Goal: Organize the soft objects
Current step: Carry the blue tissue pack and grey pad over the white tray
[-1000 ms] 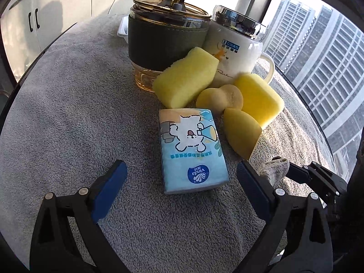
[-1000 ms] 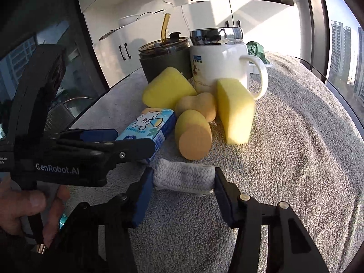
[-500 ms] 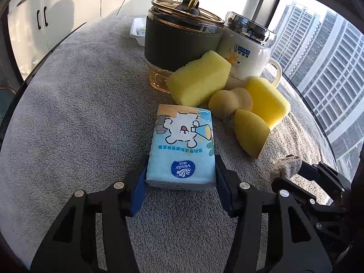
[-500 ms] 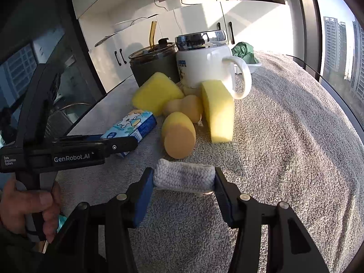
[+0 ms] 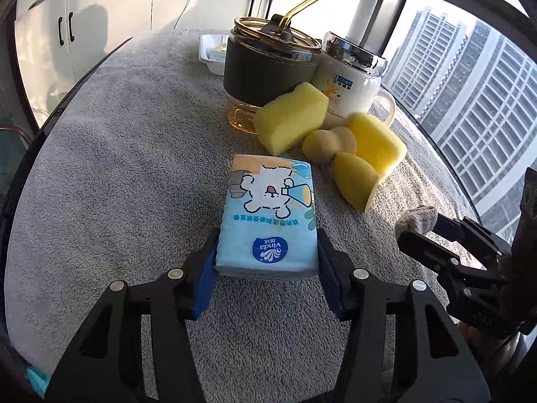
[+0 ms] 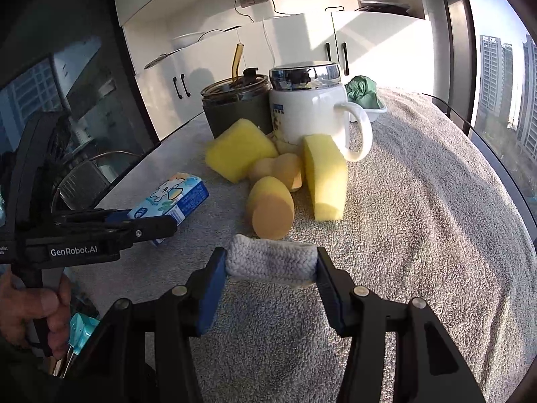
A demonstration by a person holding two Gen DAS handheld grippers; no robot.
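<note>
Grey towel [image 5: 110, 174]: left gripper [image 5: 266, 270] clamps tissue pack [image 5: 268, 215]; right gripper [image 6: 271, 270] clamps cloth roll [image 6: 272, 260].

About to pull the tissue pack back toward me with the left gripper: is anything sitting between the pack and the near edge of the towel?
Nothing visible. The left gripper grips the tissue pack; only bare towel lies nearer.

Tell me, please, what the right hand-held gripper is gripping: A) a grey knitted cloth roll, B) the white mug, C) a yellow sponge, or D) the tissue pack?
A: the right hand-held gripper has its blue pads pressed on both ends of the grey knitted cloth roll.
</note>
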